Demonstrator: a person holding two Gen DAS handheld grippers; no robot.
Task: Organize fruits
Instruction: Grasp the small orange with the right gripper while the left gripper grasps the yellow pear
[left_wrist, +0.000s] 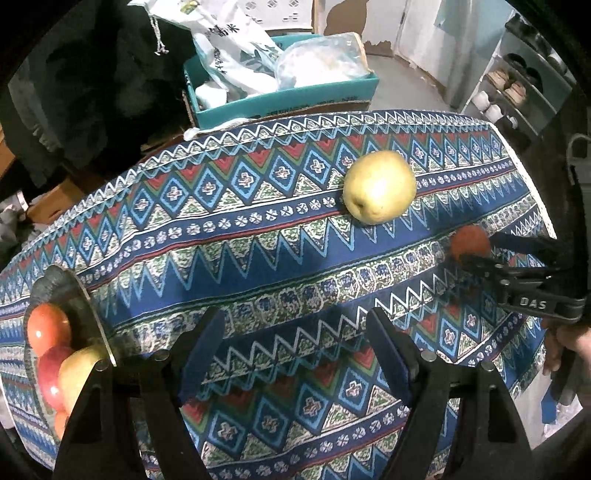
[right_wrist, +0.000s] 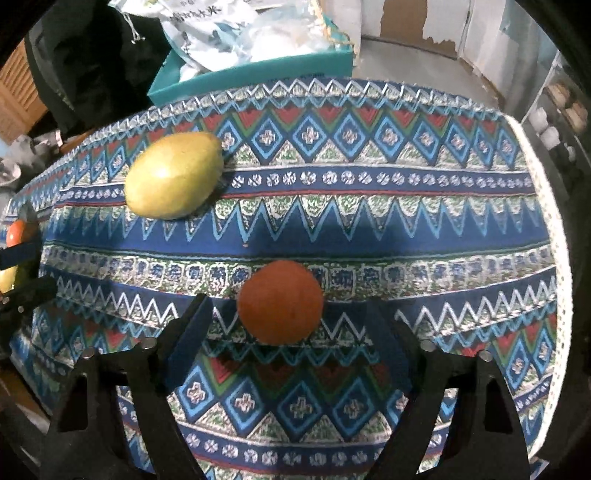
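Note:
A yellow-green pear (left_wrist: 379, 186) lies on the patterned tablecloth (left_wrist: 258, 251); it also shows in the right wrist view (right_wrist: 173, 181). An orange-red round fruit (right_wrist: 280, 302) sits just ahead of my right gripper (right_wrist: 288, 325), between its open fingers, untouched as far as I can see. From the left wrist view the same fruit (left_wrist: 470, 242) shows by the right gripper (left_wrist: 476, 247). My left gripper (left_wrist: 295, 343) is open and empty above the cloth. A bowl (left_wrist: 88, 306) at the left holds red and yellow apples (left_wrist: 48, 328).
A teal box (left_wrist: 280, 99) with plastic bags stands behind the table's far edge. A shoe rack (left_wrist: 517, 85) is at the far right. Dark clothing hangs at the back left. The cloth's right edge (right_wrist: 554, 236) drops off.

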